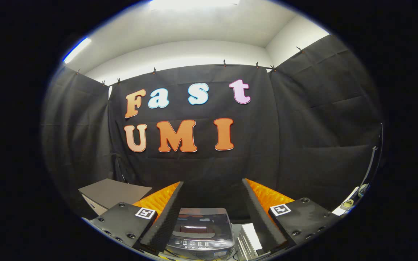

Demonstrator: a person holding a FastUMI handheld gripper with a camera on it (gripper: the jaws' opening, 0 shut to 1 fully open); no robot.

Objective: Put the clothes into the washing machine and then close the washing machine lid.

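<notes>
Small grey washing machine (201, 232) sits between the fingers, its dark glossy lid down, control buttons along the front. Gripper (212, 214) fingers spread wide, holding nothing. A white box (249, 240) stands just beside the machine.

Gripper held spread above a small washing machine

The gripper (212, 188) is seen with its fingers (165, 217) set wide apart and nothing gripped between them. The washing machine (201, 232) is framed between the fingers, low and just ahead, its dark lid (200, 221) lying shut. A white box (249, 241) is placed just beside the machine, and a grey board (113, 194) is seen beyond the other finger.
</notes>
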